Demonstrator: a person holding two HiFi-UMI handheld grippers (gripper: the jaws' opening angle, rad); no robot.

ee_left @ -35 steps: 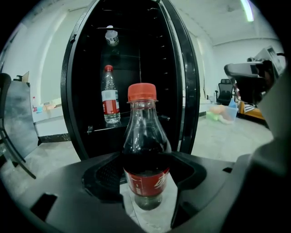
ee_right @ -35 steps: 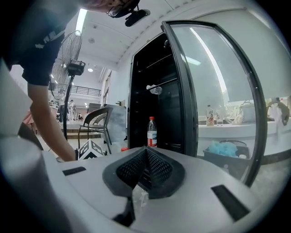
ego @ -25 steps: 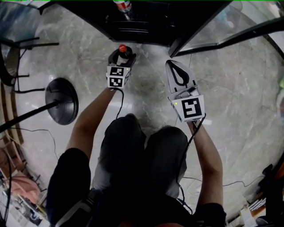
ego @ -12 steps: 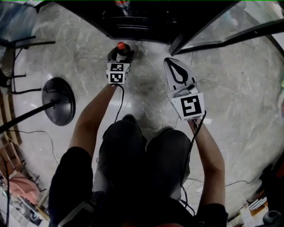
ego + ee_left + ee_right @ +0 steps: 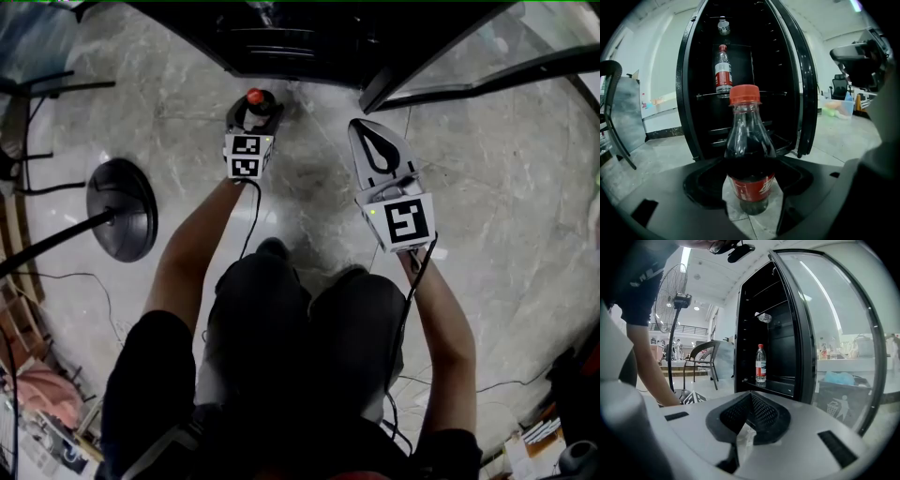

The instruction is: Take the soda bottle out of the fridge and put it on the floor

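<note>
Nearly done: left gripper (image 5: pixel 253 116) clamps the soda bottle (image 5: pixel 749 154) upright, out of the fridge (image 5: pixel 691 93), low over the floor (image 5: pixel 309 183); contact unclear. Right gripper (image 5: pixel 362 131) closed, empty. Left: set down, release.

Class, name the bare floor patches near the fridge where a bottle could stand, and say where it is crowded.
Free: marble floor between left gripper and right gripper; also between fan base and left gripper. Crowded: at the fridge sill and door.
</note>
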